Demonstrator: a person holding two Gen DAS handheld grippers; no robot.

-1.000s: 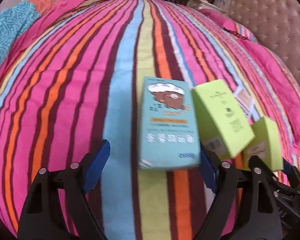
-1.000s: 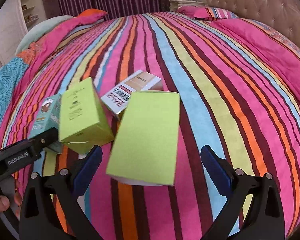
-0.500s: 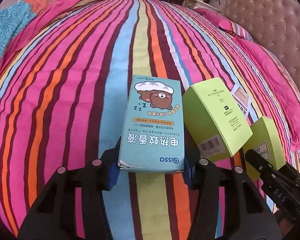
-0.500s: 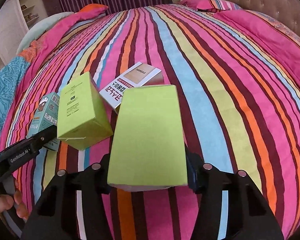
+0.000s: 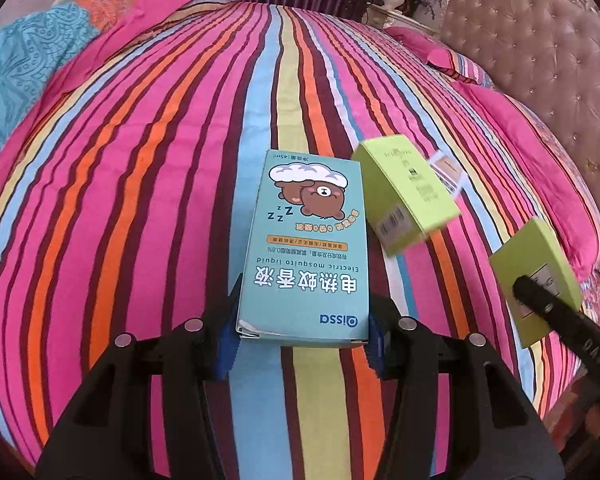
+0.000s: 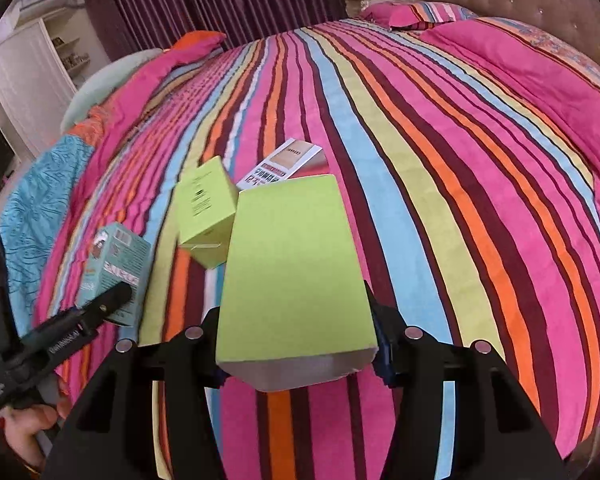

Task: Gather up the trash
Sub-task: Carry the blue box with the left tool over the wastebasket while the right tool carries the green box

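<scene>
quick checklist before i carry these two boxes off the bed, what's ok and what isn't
1. Left gripper shut on the teal box: ok.
2. Right gripper shut on the big green box: ok.
3. Both held boxes lifted off the striped bedspread: cannot tell.
4. Bed cleared of trash: not ok, the small green box and the white box remain.
5. Trash bin in view: not ok.

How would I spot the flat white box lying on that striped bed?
Start from the striped bedspread and find the two lime-green boxes, one loose, one held. Just beyond them lies the white box, partly hidden. Only it has a tan panel and red-and-black print.
</scene>
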